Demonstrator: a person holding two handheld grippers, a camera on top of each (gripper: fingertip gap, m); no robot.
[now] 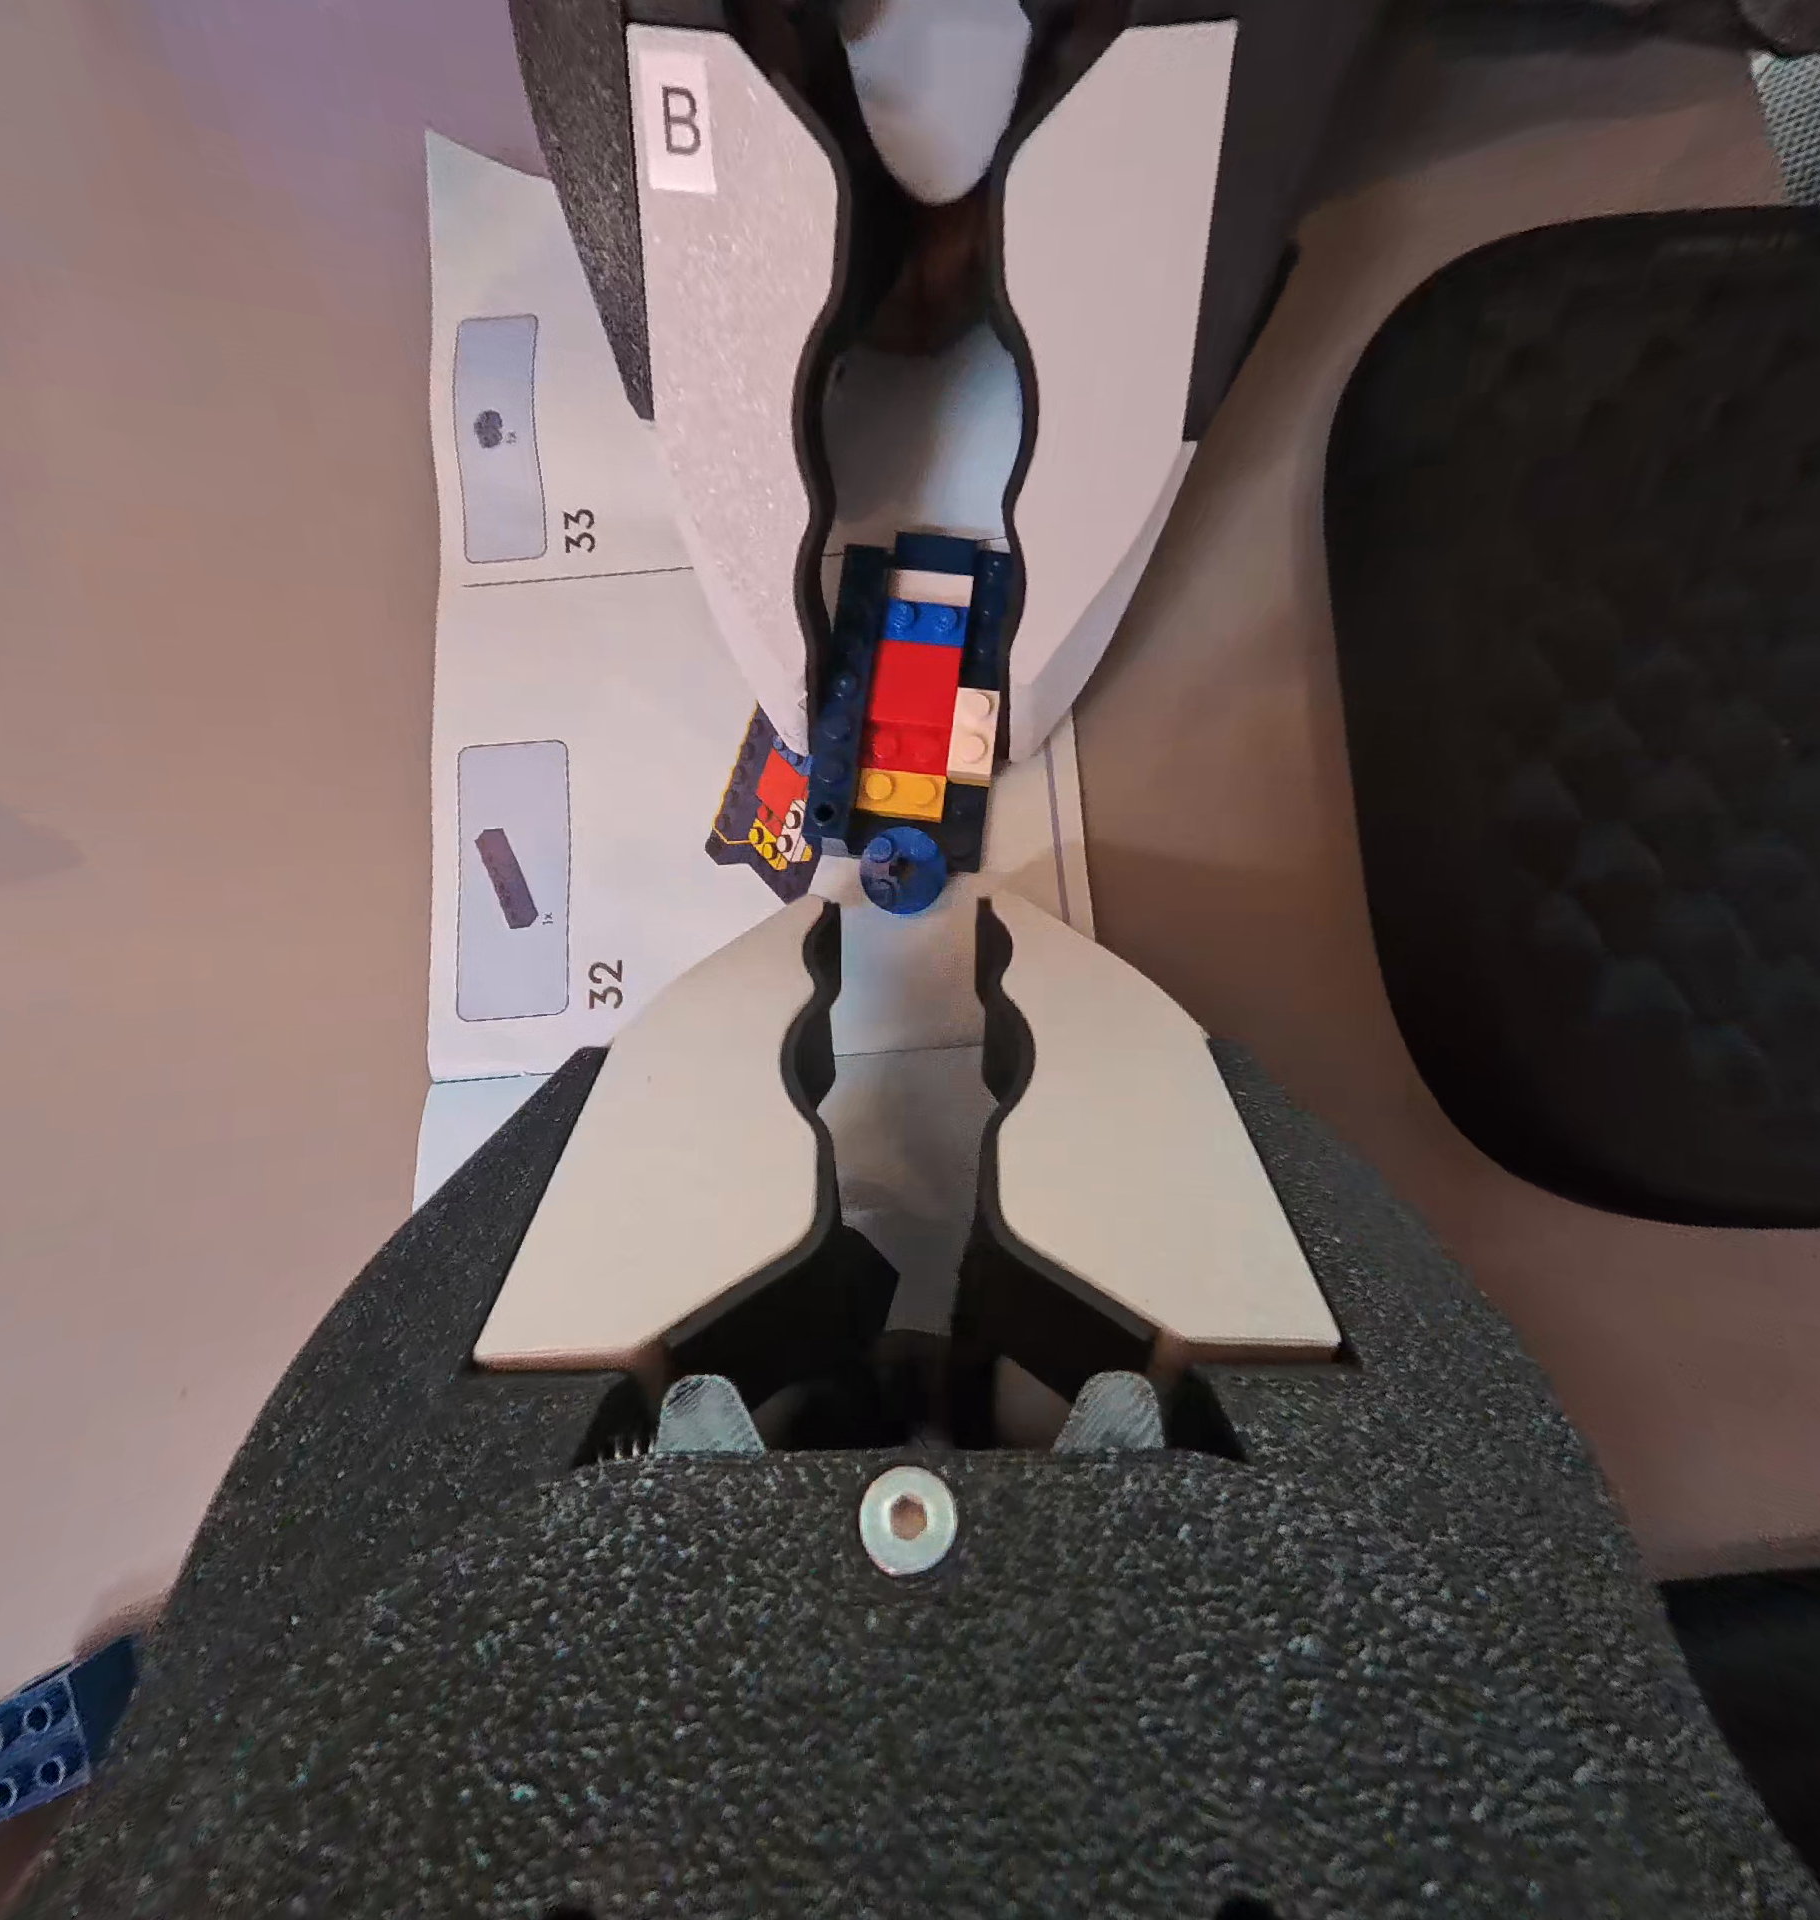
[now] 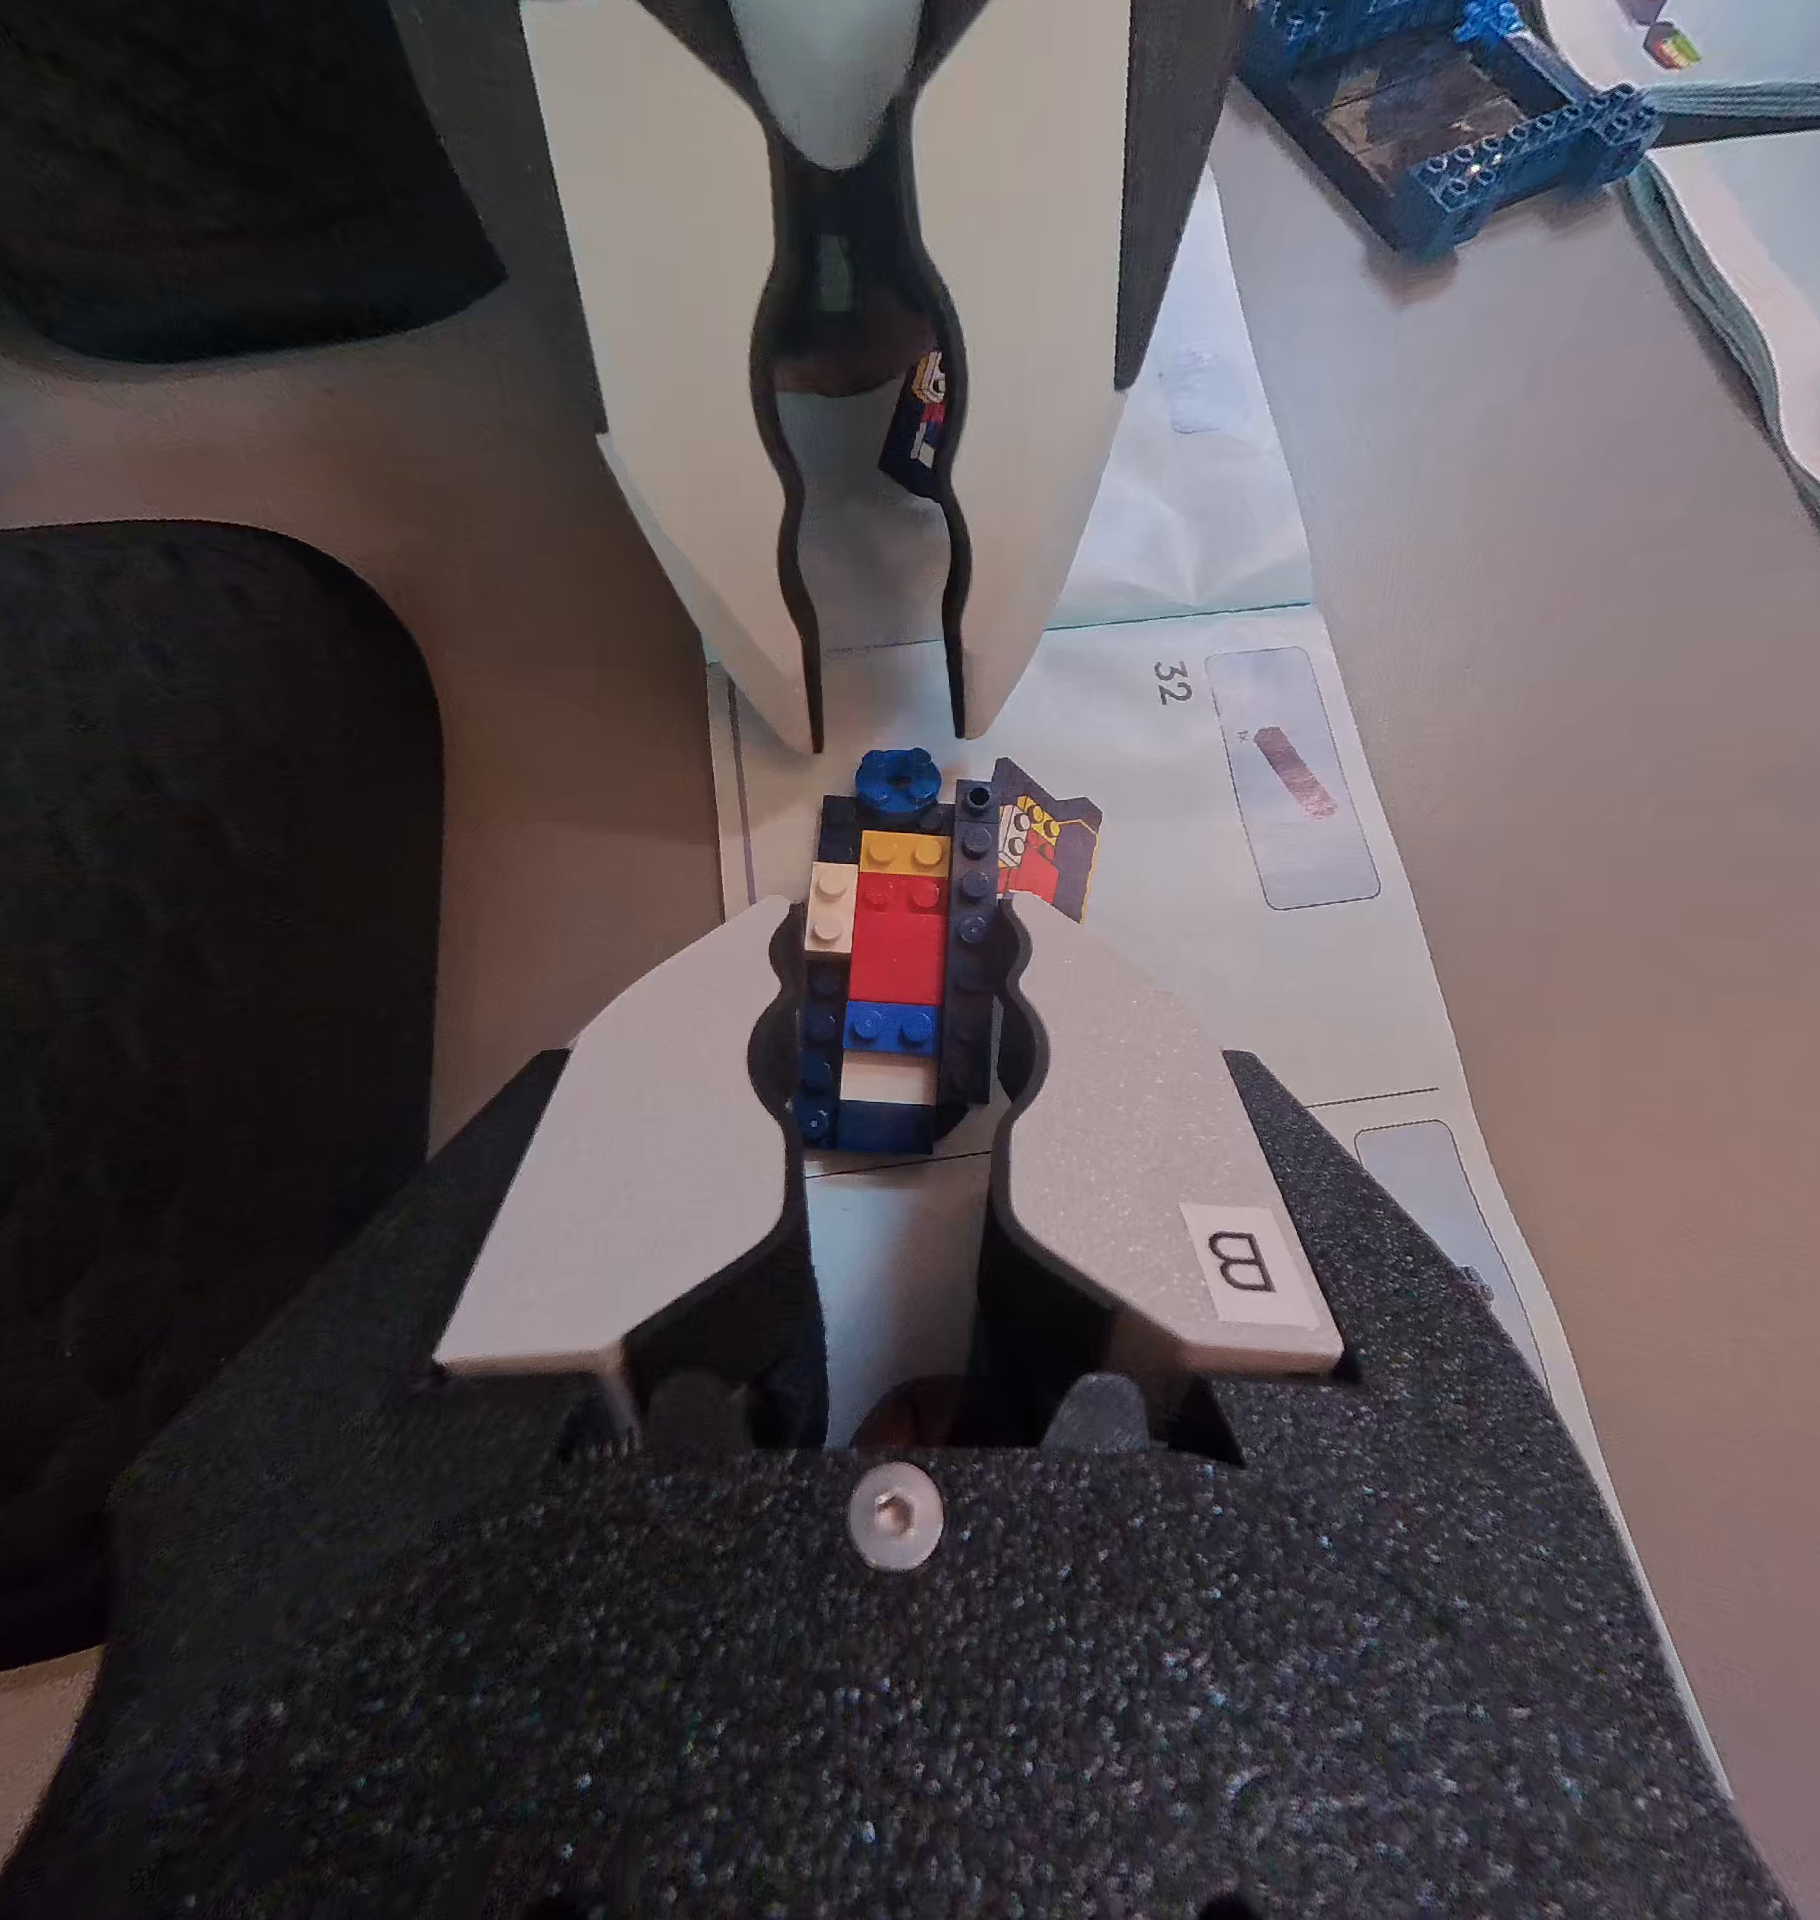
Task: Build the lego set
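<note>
The right gripper [image 2: 895, 997] clamps the brick model [image 2: 890, 956] by its long sides; just beyond its round blue plate [image 1: 903, 871], the left gripper [image 1: 906, 920] stands part-open, holding nothing.

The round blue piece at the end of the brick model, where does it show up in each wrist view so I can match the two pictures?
Left wrist view: the round blue piece sits just above centre, at the model's near end, right ahead of the open left gripper.
Right wrist view: the piece is above centre, at the model's far end, just below the other gripper's tips.
Shared landmark: the yellow brick next to it.
</note>
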